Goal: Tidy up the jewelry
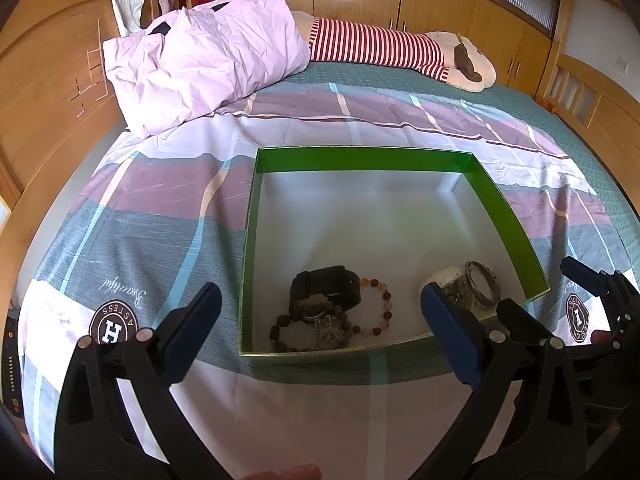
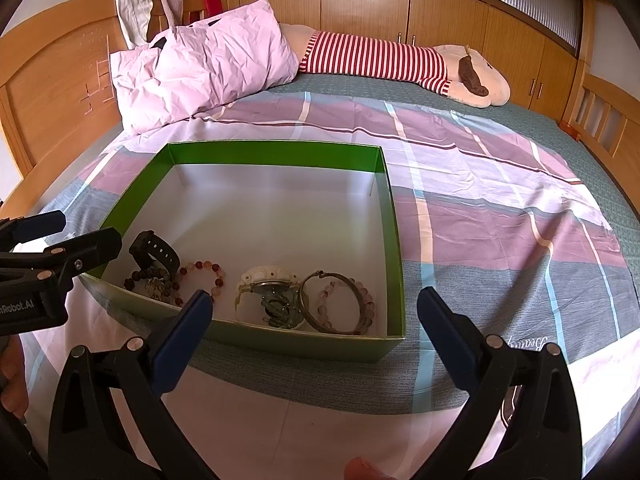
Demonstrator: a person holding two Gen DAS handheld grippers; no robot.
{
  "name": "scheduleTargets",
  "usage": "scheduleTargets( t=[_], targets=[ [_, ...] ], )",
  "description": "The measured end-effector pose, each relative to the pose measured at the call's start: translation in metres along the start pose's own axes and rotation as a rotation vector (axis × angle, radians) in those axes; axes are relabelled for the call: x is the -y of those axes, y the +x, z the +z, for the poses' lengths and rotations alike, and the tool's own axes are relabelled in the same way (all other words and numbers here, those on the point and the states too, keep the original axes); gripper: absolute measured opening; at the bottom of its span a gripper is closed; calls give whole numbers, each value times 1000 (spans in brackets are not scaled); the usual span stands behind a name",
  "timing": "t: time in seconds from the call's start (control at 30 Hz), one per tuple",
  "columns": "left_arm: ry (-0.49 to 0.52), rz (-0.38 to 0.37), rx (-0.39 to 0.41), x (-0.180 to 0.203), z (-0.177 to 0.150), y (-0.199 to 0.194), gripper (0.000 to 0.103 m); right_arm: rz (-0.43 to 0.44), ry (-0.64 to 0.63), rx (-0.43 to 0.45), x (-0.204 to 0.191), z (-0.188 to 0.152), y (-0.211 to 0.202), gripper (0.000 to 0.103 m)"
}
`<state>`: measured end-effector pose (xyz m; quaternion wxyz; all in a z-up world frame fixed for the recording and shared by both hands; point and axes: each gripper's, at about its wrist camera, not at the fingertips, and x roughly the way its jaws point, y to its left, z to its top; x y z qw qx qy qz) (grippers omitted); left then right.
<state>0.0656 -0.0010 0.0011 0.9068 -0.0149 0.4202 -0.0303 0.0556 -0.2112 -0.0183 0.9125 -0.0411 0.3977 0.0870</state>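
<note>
left tongs (image 1: 320,320): spread wide and empty, held low in front of the near wall of the box.
right tongs (image 2: 314,316): spread wide too, nothing between the fingers, just off the box's near right corner.
risk: i'd worry most about a tip catching the near wall; the box is light card on a soft bed (image 2: 500,208) and would likely slide or tip.
risk two: the pieces lie bunched, so a grab at one could well drag its neighbour along or snag the beads.
box (image 2: 394,240): green, open, shallow, pale floor; everything sits along the near edge, the far half bare.
left cluster: a black watch (image 1: 326,286) leaning over a dark bead bracelet (image 1: 280,330), with an amber bead bracelet (image 1: 378,306) touching it.
right cluster: a white watch (image 2: 266,292) face down, a metal bangle (image 2: 332,300) against it, a pink bead bracelet (image 2: 366,304) inside the bangle's ring.
outside the box: no jewelry that i can see on the bedspread.
</note>
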Motion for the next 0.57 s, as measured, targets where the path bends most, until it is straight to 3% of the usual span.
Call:
scheduleTargets(
  t=[0.57],
  targets=[
    [9, -3, -12, -1, 1, 2, 101, -4, -12, -1, -1, -2, 1, 102]
  ],
)
